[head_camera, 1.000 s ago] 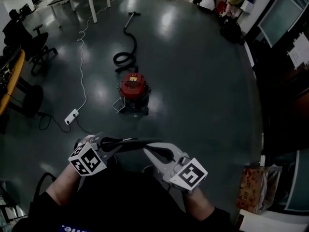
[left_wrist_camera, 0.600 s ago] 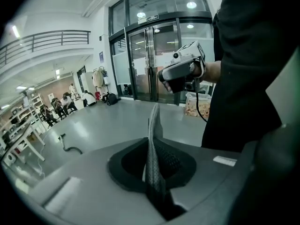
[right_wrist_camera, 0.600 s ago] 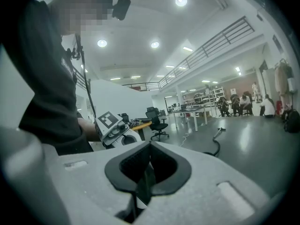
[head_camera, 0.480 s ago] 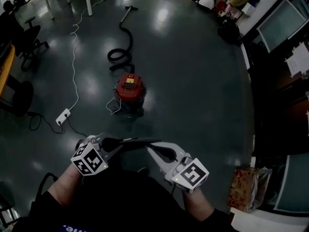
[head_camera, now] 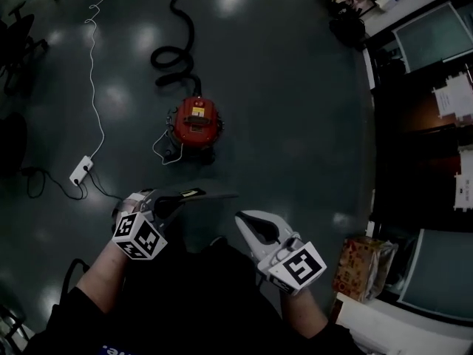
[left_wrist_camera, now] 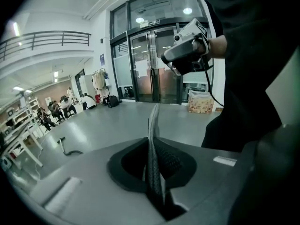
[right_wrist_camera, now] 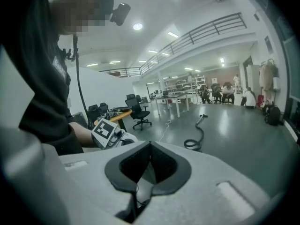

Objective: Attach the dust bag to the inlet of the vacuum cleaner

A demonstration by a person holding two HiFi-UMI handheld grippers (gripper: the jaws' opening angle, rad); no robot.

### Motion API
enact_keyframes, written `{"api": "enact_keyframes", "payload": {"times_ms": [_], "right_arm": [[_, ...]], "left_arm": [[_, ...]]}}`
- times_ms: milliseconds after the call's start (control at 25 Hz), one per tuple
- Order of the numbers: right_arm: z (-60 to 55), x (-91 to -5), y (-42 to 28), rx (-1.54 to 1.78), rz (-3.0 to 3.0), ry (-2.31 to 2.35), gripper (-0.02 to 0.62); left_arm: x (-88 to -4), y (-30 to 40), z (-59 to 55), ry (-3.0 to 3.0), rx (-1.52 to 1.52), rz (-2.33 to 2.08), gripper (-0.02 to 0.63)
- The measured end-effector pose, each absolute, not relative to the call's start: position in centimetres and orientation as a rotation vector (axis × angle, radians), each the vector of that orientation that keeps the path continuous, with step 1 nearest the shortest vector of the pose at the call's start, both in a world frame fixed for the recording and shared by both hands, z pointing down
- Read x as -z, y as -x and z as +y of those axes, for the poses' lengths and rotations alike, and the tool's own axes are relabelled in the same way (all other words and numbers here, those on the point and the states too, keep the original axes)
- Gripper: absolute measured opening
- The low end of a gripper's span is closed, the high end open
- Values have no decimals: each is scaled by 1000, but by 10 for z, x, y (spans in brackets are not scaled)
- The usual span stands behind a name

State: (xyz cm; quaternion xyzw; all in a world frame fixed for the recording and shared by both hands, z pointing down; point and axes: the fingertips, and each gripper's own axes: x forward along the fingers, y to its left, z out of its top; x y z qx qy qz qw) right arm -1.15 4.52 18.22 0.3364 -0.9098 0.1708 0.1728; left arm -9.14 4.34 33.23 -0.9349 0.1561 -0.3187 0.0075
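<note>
A red canister vacuum cleaner stands on the dark floor ahead of me, and its black hose coils away behind it. My left gripper is shut on a thin flat dust bag that sticks out to the right. In the left gripper view the dust bag shows edge-on, pinched between the pads of the left gripper. My right gripper is shut and holds nothing, a little right of and below the bag's free end. The right gripper hides the vacuum in its own view; only the hose shows.
A white power strip and its cable lie on the floor to the left of the vacuum. A printed cardboard box sits at the right beside dark glass doors. Office chairs and desks stand further off.
The vacuum has come nearer in the head view. Both grippers have moved forward and down with the bag. The right gripper has drawn away from the bag's free end.
</note>
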Motion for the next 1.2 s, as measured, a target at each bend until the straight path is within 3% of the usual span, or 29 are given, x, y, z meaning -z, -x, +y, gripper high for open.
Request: {"api": "enact_keyframes", "payload": {"times_ms": [760,1200], "right_arm": [[-62,-369,-37,-752,-2624,-748,3],[-144,-549,-54,-560,-2680,-922,3]], "left_arm": [[-544,7,-3,2982,1122,370,25],[-701,-28,-5,2935,1061,182,24]]}}
